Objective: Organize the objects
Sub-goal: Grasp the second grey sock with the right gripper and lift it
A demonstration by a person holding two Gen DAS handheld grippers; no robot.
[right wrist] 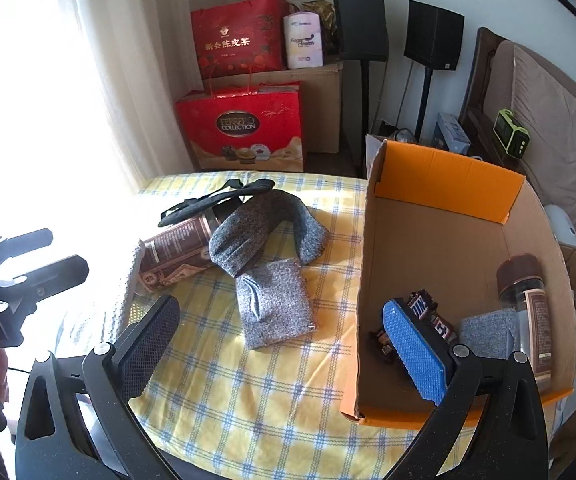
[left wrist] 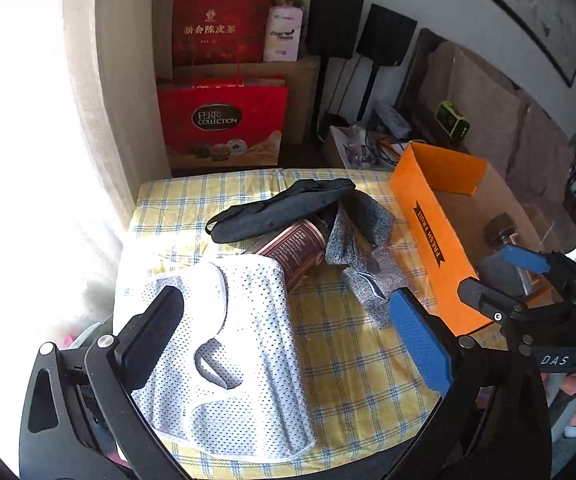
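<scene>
Left gripper: fingers spread wide, holding nothing, poised over the white perforated mesh garment lying on the yellow-and-blue checked tablecloth. Right gripper: fingers likewise spread and empty, its blue pad over the near wall of the orange-edged cardboard box. Inside the box lie a dark-wrapped candy bar, a folded grey cloth and a brown-lidded glass jar. On the cloth outside: two grey knitted socks, a brown-labelled cylindrical can on its side, and a black strap draped over it.
</scene>
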